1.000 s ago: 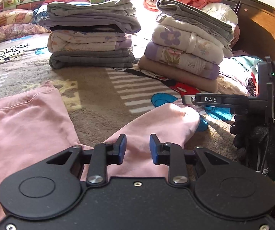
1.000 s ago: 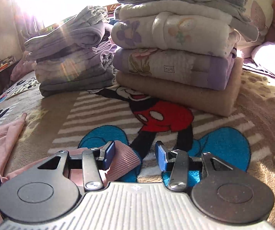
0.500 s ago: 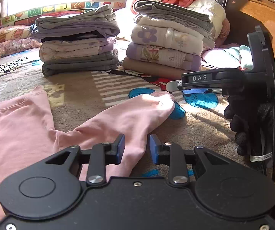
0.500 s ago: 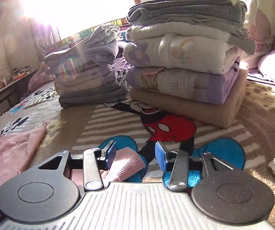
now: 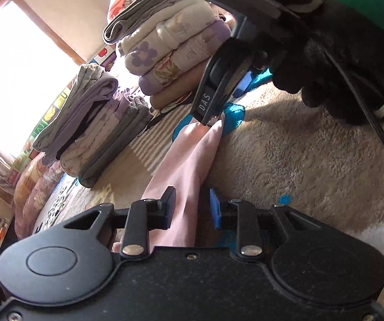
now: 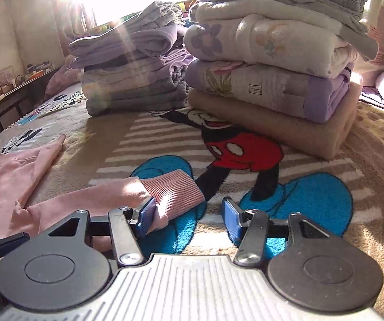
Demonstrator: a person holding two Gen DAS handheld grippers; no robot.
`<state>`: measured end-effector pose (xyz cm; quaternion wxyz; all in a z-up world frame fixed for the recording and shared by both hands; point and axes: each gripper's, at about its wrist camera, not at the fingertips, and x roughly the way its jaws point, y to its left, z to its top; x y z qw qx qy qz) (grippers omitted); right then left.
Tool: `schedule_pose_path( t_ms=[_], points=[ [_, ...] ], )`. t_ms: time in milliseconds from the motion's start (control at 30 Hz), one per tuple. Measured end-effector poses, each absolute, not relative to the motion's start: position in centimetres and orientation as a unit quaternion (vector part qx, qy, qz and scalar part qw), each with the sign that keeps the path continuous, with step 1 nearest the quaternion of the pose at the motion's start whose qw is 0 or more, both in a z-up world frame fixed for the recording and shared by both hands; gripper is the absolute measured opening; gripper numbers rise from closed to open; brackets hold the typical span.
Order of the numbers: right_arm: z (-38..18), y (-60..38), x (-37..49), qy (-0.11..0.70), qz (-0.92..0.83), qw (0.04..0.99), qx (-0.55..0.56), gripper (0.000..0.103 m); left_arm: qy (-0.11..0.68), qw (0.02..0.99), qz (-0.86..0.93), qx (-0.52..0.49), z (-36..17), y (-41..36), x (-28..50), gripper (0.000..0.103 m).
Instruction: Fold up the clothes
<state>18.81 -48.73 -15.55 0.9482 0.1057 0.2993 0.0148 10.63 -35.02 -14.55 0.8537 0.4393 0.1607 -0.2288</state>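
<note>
The pink top (image 6: pixel 10 184) is lying spread on the cartoon-print blanket (image 6: pixel 312 200) in front of two stacks of folded clothes (image 6: pixel 269 61), its sleeve (image 5: pixel 189 160) stretching out toward the right gripper (image 6: pixel 186 214). It is looking light, soft and limp, so it is likely sagging and creasing wherever it is lifted from one point. The ribbed cuff (image 6: pixel 170 192) is looking thicker and firmer, making it the better place to pinch. The right gripper's jaws have just been opening; the cuff is lying against the left pad, the other pad standing clear, so nothing is being clamped. The left gripper (image 5: pixel 192 211) is straddling the sleeve further up, jaws narrow; whether they are pinching the cloth I cannot tell.
</note>
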Motion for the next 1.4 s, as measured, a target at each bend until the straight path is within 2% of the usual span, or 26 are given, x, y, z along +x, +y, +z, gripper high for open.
schedule_pose_path(
  t_ms=[200, 367, 700, 800, 833, 867, 967, 1100, 1133, 1167, 1200, 1233, 1300, 1400],
  points=[
    [-15.8, -49.0, 19.3, 0.303, 0.010, 0.946, 0.111, 0.054, 0.103, 0.792, -0.173, 0.576, -17.7, -37.4, 9.5, 0.026],
    [-16.0, -50.0, 19.7, 0.306, 0.020, 0.941, 0.139, 0.056, 0.056, 0.753, -0.148, 0.639, -18.9, -38.8, 9.4, 0.026],
    [-16.2, -51.3, 19.8, 0.304, 0.038, 0.934, 0.183, 0.056, 0.052, 0.681, -0.153, 0.714, -19.7, -39.3, 10.0, 0.026],
    [-16.2, -51.4, 19.8, 0.303, 0.039, 0.933, 0.189, 0.056, 0.077, 0.671, -0.159, 0.720, -19.5, -39.7, 10.7, 0.025],
    [-16.3, -51.5, 19.8, 0.303, 0.040, 0.933, 0.192, 0.056, 0.080, 0.673, -0.162, 0.717, -19.3, -39.7, 10.9, 0.019],
    [-16.3, -51.6, 19.8, 0.302, 0.041, 0.932, 0.195, 0.056, 0.067, 0.686, -0.159, 0.707, -19.1, -39.7, 11.0, 0.004],
    [-16.3, -51.7, 19.7, 0.300, 0.043, 0.932, 0.201, 0.056, 0.045, 0.719, -0.146, 0.678, -18.5, -39.4, 10.8, 0.003],
    [-16.4, -52.1, 19.7, 0.298, 0.045, 0.930, 0.212, 0.056, 0.064, 0.724, -0.163, 0.667, -19.0, -38.8, 10.7, 0.004],
    [-16.5, -52.3, 19.7, 0.297, 0.046, 0.929, 0.216, 0.056, 0.064, 0.730, -0.166, 0.660, -18.6, -38.6, 10.5, 0.010],
    [-16.5, -52.3, 19.7, 0.296, 0.045, 0.929, 0.218, 0.055, 0.073, 0.740, -0.179, 0.644, -17.8, -38.2, 10.2, 0.023],
    [-16.4, -52.4, 19.7, 0.296, 0.043, 0.929, 0.219, 0.055, 0.083, 0.755, -0.189, 0.622, -16.5, -37.5, 10.0, 0.031],
    [-16.4, -52.3, 19.7, 0.296, 0.042, 0.929, 0.218, 0.055, 0.094, 0.770, -0.199, 0.599, -15.3, -36.8, 9.8, 0.042],
    [-16.4, -52.2, 19.5, 0.296, 0.040, 0.930, 0.215, 0.055, 0.118, 0.808, -0.204, 0.540, -12.8, -35.0, 9.7, 0.043],
    [-16.2, -52.2, 19.3, 0.293, 0.038, 0.932, 0.212, 0.055, 0.160, 0.873, -0.185, 0.423, -9.7, -31.8, 10.5, 0.037]
  ],
)
